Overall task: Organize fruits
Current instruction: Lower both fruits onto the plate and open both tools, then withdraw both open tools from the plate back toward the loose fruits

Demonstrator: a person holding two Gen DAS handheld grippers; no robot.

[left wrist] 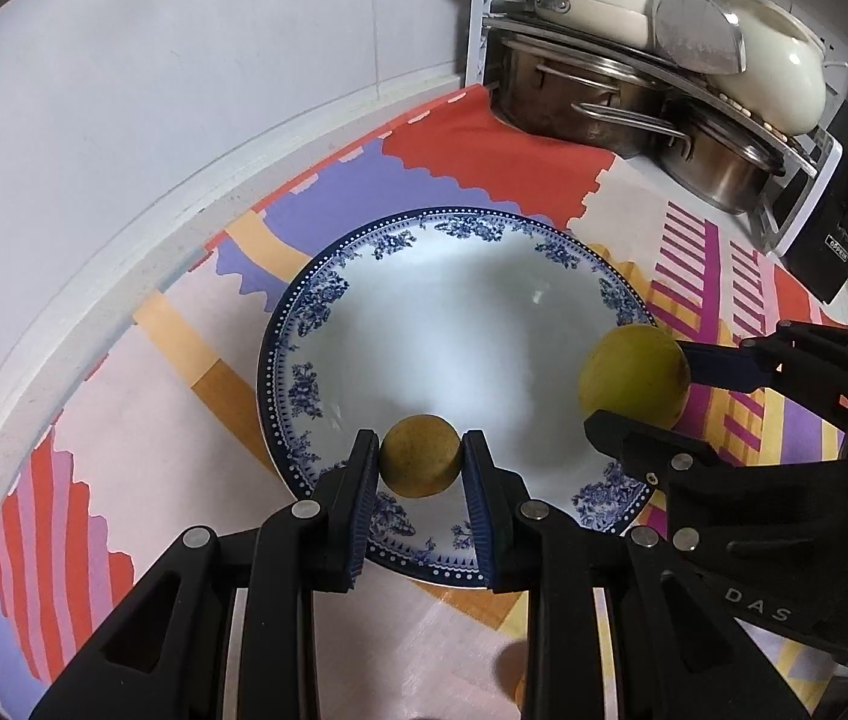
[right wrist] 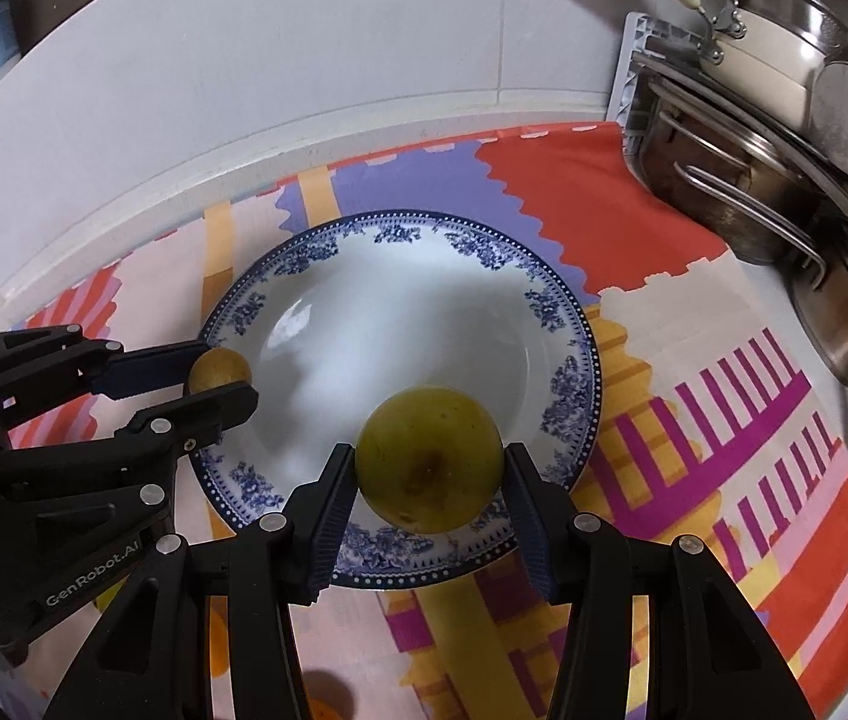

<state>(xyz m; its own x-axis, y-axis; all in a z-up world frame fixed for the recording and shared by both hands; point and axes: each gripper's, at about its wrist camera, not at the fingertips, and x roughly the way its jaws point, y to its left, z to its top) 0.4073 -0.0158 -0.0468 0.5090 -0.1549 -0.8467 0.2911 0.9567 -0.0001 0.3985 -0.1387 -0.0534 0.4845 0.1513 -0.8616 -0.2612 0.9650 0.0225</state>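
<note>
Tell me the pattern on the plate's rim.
Blue floral sprays with a white-dotted dark-blue edge on the plate; clearest in the right wrist view.

Ahead of your black left gripper (left wrist: 420, 459) lies a white plate (left wrist: 460, 330) rimmed in blue florals, on a red, purple, orange and magenta patterned cloth (left wrist: 484, 162); both fruits are yellow-green.

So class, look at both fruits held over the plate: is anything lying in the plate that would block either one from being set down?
Nothing visible does. The plate is bare under the small fruit and the large fruit.
</note>
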